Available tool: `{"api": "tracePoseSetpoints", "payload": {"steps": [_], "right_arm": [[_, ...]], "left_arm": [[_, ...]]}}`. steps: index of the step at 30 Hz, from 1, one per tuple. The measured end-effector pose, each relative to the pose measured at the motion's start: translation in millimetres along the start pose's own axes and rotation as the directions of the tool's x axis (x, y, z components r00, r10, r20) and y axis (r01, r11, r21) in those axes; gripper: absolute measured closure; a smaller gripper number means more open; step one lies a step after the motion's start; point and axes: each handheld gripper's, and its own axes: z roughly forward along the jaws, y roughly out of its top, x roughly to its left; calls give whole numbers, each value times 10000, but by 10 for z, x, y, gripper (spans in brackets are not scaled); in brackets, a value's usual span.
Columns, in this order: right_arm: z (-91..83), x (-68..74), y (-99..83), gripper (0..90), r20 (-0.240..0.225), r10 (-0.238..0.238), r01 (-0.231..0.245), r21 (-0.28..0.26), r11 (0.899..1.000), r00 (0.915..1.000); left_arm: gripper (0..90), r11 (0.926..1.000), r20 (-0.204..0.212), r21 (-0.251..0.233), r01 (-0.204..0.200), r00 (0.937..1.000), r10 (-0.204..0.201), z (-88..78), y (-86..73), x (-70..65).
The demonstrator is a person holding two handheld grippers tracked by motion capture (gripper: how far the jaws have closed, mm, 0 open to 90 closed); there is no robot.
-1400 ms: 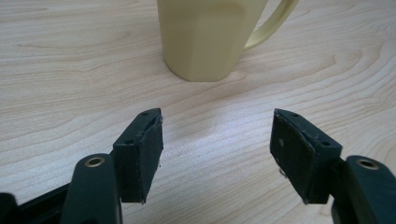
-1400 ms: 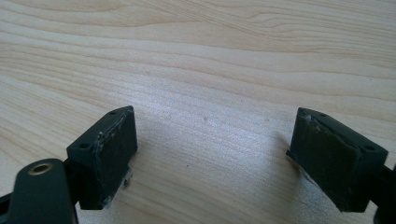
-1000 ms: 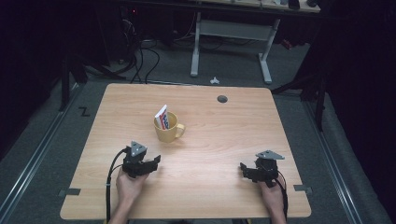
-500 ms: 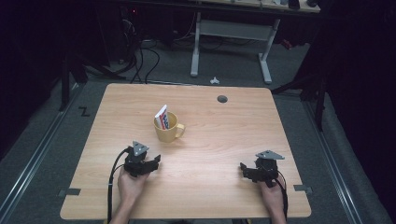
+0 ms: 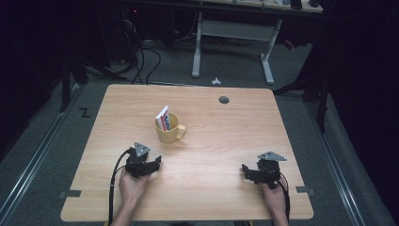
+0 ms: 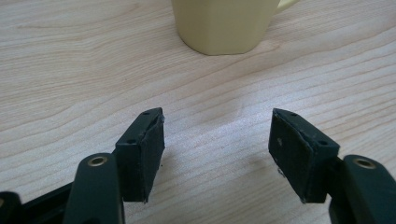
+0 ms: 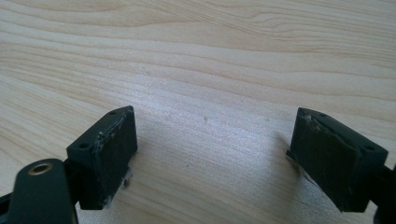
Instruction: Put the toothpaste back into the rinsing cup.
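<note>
A yellow mug (image 5: 169,129) stands upright on the wooden table (image 5: 226,132), its handle to the right, with a red, white and blue tube (image 5: 163,117) leaning out of it at the left. My left gripper (image 5: 155,162) rests low over the table just in front of the mug, open with bare wood between its pads (image 6: 149,149); the mug's base (image 6: 219,23) is just ahead. At the front right my right gripper (image 5: 245,170) sits open over bare wood, nothing between its pads (image 7: 112,149).
A dark round grommet hole (image 5: 224,100) lies near the table's far edge. Beyond the table stands a white desk frame (image 5: 233,42) with cables on the floor (image 5: 141,56). A small white scrap (image 5: 216,81) lies on the carpet.
</note>
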Motion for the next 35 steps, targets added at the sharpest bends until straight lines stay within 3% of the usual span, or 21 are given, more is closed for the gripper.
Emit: {"api": "tracePoseSetpoints", "payload": {"steps": [15, 35], "right_arm": [[0, 1, 0, 148, -2, 8, -8, 3, 10000, 10000], [0, 1, -1, 148, 0, 8, -8, 2, 10000, 10000]], "left_arm": [[365, 9999, -282, 119, -26, 9996, 29, 57, -35, 16], [352, 9999, -314, 133, -2, 9995, 7, 60, -34, 13]]}}
